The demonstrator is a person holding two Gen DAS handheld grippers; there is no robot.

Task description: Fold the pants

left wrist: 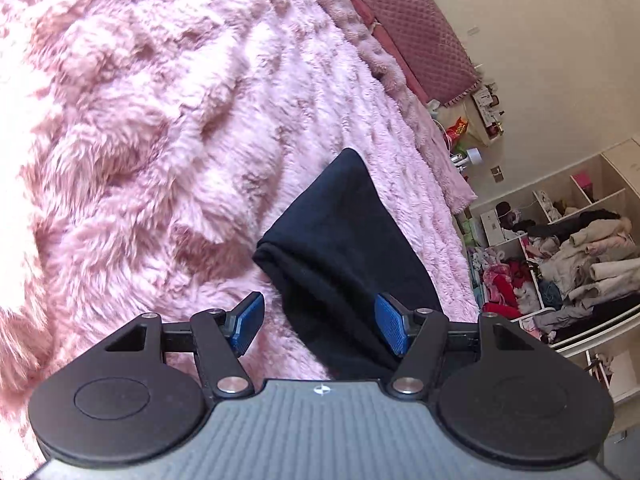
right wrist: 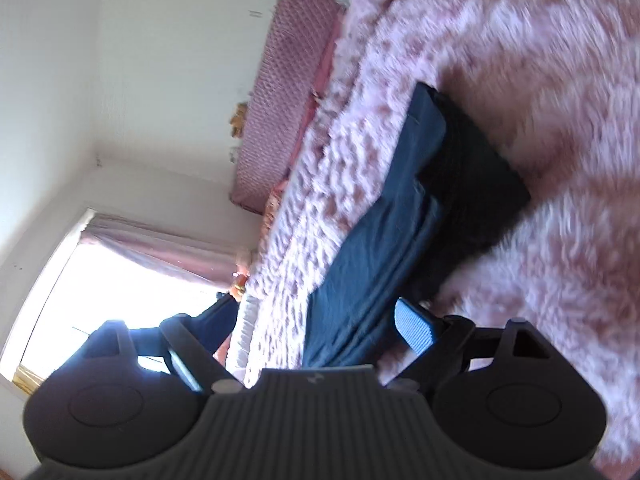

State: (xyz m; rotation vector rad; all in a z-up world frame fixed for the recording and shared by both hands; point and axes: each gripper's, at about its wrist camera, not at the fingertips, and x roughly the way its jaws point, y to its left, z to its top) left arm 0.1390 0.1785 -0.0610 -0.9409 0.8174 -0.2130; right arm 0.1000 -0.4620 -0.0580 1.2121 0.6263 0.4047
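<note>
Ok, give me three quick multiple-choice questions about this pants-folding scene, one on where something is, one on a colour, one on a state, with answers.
1. Where do the pants lie?
A. on the fluffy pink blanket
B. on a wooden floor
C. in the shelves

2. What colour are the left gripper pads?
A. red
B. blue
C. yellow

3. How does the right gripper stand?
A. shut on the pants
B. shut on nothing
C. open

Answers: 1 A, the dark cloth rests on pink fur. 2 B, both pads show blue. 3 C, its pads stand wide apart, pinching nothing.

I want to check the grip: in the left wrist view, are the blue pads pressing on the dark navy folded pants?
No: the left gripper stands open, and the dark navy folded pants lie loose between its pads.
</note>
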